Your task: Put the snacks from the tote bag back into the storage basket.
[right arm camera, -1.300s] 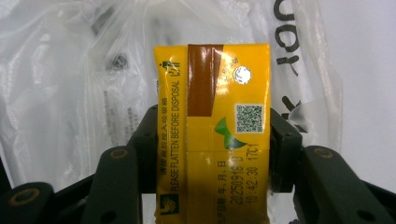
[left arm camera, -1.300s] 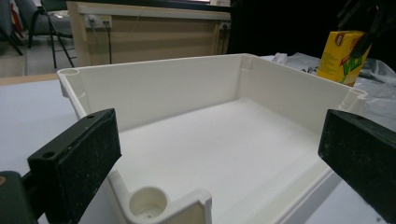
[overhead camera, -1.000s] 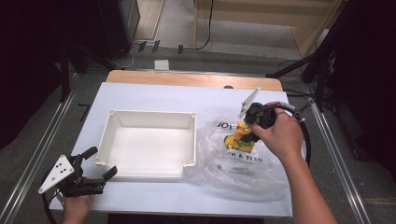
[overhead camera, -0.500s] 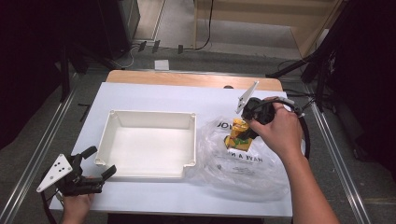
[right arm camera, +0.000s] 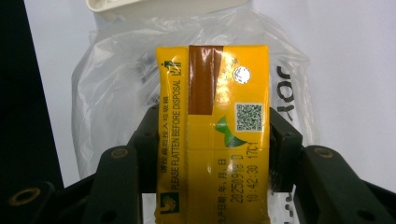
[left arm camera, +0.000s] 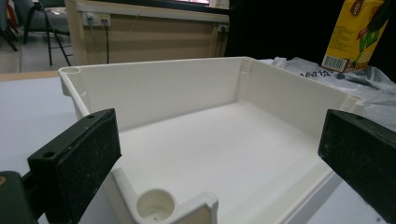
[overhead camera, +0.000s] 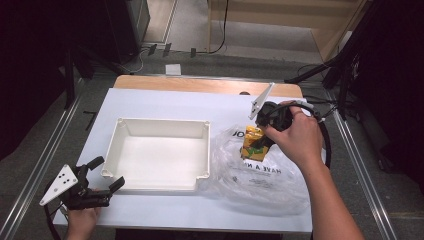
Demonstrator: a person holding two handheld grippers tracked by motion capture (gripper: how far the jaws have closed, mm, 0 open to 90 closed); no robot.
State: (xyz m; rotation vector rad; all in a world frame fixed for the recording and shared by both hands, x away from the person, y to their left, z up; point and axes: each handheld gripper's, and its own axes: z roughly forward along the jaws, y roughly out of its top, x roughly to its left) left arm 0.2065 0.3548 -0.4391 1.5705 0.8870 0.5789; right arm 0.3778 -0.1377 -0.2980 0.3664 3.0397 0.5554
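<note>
The right gripper is clamped on a yellow carton. In the right gripper view both black jaws press on the two narrow sides of the carton, and its top end points away from the camera. In the high view the carton hangs just above a clear plastic bag, which lies under this gripper on the white table. The person's right hand holds the gripper from above.

The left gripper has its jaws wide apart, with nothing between them. It sits low at the near left corner of the table, in the person's left hand. Directly in front of its jaws stands a white tray, with one tray corner between the pads in the left gripper view. Beyond the tray, at the far right of that view, the carton and the bag are visible.
</note>
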